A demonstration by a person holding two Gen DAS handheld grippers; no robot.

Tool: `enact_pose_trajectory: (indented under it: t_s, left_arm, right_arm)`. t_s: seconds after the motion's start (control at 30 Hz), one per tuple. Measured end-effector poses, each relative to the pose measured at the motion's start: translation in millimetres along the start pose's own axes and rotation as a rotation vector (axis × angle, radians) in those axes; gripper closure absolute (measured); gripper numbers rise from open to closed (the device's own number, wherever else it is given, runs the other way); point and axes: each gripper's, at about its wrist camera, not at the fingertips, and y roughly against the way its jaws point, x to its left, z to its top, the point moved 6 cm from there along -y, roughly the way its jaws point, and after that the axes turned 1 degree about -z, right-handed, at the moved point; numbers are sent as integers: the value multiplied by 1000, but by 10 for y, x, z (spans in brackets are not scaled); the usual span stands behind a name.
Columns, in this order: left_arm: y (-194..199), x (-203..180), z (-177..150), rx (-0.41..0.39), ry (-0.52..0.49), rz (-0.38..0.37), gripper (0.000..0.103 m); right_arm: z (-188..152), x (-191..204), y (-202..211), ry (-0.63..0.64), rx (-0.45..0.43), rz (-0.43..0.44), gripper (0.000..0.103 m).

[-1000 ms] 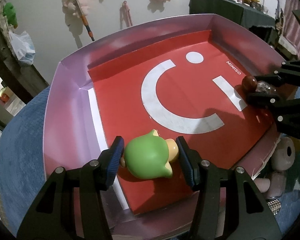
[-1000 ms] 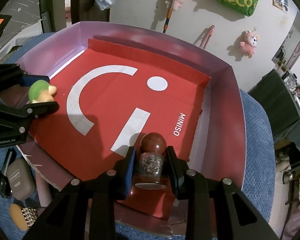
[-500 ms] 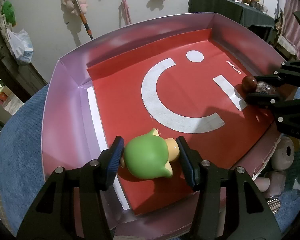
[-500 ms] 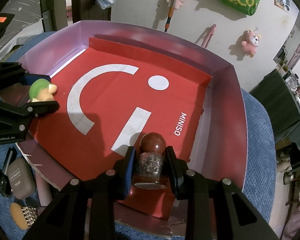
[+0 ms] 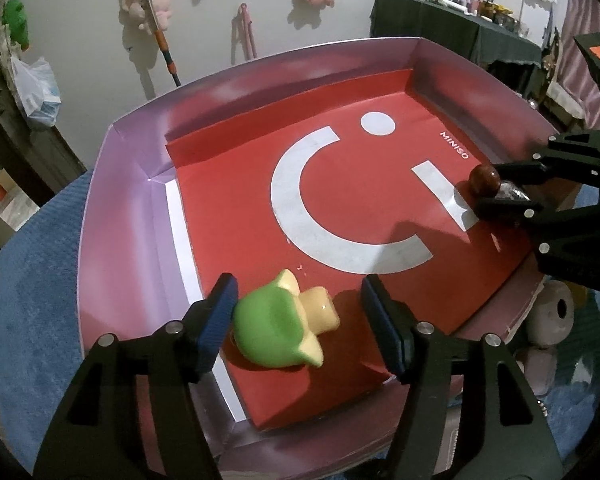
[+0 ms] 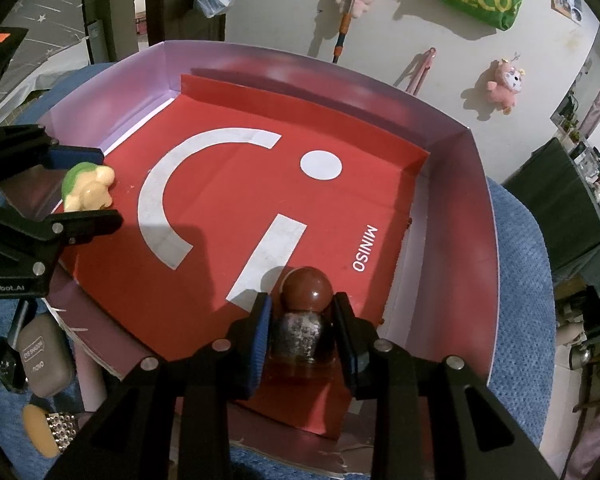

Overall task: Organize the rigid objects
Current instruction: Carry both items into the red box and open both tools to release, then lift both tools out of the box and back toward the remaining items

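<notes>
Left wrist view: the left gripper [image 5: 300, 320] is seen with its jaws spread wide; the green and cream toy figure [image 5: 282, 326] lies between them on the red floor of the box, close against the left pad, with a clear gap to the right pad.
Left gripper state: released, nothing is gripped.
Toy figure position: near the front left corner of the red MINISO box [image 5: 120, 216], tipped on its side.
Right wrist view: the right gripper [image 6: 302, 334] is closed around the glass body of a small bottle with a round brown stopper [image 6: 306, 312]; both blue pads are pressed to its sides.
Bottle position: held at the front right part of the box [image 6: 476, 240], just beside the white bar of the printed logo; whether its base touches the floor cannot be told.
Outside the box: a grey eye-shadow case [image 6: 46, 354] and a small grater [image 6: 58, 430] are seen on the blue cloth [image 6: 520, 280].
</notes>
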Motion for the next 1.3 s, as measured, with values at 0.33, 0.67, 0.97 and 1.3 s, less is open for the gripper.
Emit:
enact_pose_trajectory:
  t_s: [0.33,0.67,0.97,1.3]
  left_arm:
    - [130,-9,55,-47,14,-14,30]
    - [477,-30,108,-130,58,-17,27]
    - [1036,-110,58,-269,98,26,16]
    - [1759,-251,-168,-466,155,62,8]
  right_arm:
    - [16,45,81,-6,-18,35,49]
    - [75,2,406,-49,-99,28,26]
    - [104,-80,1174,-105,-278,-41,9]
    - [-157,90,2059,-117,-466,-97,0]
